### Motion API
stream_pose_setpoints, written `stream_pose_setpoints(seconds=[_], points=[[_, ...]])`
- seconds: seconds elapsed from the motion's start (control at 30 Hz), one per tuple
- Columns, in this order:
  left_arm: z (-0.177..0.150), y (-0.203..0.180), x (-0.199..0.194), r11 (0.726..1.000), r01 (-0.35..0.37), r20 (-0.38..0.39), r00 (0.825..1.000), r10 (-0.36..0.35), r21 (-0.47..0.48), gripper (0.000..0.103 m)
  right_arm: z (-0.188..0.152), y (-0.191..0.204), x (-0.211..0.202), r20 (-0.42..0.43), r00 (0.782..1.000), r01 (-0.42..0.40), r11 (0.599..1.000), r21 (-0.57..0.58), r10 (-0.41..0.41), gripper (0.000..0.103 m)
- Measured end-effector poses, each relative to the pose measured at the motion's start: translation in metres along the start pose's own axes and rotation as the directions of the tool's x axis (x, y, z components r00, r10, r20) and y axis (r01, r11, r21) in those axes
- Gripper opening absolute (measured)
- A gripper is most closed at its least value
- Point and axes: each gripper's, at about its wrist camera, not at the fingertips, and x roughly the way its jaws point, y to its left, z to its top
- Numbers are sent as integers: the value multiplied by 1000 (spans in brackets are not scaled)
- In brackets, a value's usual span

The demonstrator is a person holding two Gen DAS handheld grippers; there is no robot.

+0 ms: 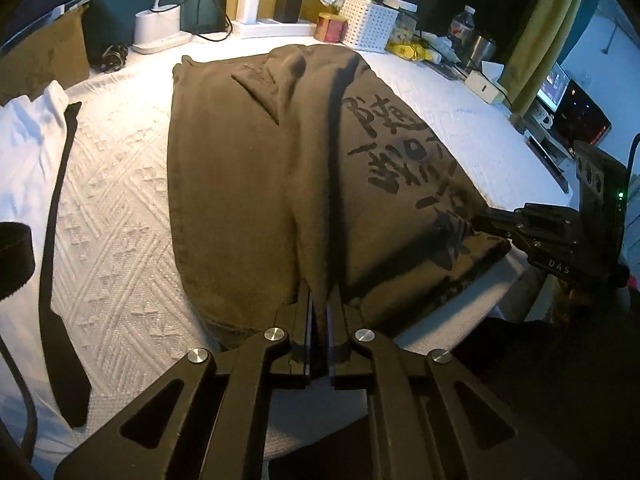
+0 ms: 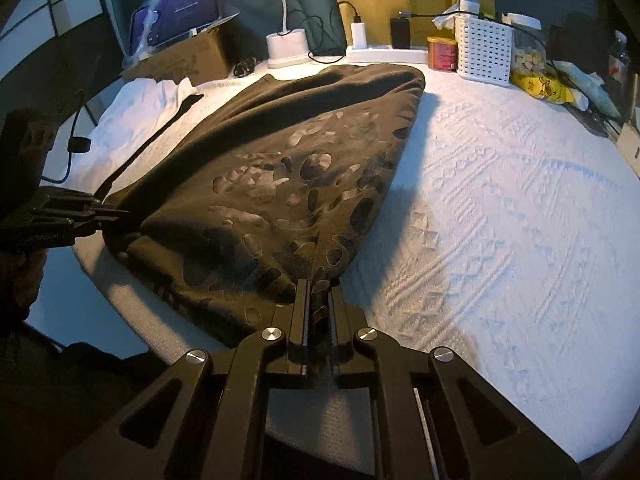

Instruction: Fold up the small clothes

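Note:
A dark olive-brown shirt [image 1: 256, 168] with black printed characters lies on the white textured table cover [image 1: 120, 184], folded lengthwise with its near hem at the table's front edge. My left gripper [image 1: 319, 300] is shut on the near hem, and a ridge of cloth rises from its jaws. My right gripper [image 2: 319, 296] is shut on the hem further right; it also shows in the left wrist view as the right gripper [image 1: 486, 220] pinching the shirt's corner. From the right wrist view, the shirt [image 2: 280, 168] shows its print, and the left gripper [image 2: 120, 214] holds its left corner.
A white garment [image 1: 28, 152] and a black strap [image 1: 60, 240] lie at the left. Along the back stand a white lamp base [image 1: 158, 24], chargers, a red tin [image 1: 330, 26], a white perforated basket [image 1: 370, 20], a bottle and clutter. A laptop [image 2: 176, 12] sits on a box.

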Motion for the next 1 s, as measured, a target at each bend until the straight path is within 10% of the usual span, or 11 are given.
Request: stream_pose_setpoints(seconds=[0.07,0.2,1.0], points=[[4,-5,0,997,-52,-6,999,53,60,16,2,0,1,-7,1000,3,1000,-4,-3,9],[20,-3,-5,993,-84,30,996,82,81,71,6,-2,0,-19,1000,10,1000,-5,-10,27],[114,38,30,993,-119,144,983,113,28,72,88,-66,23,60,993,92,993,76,-97,39]])
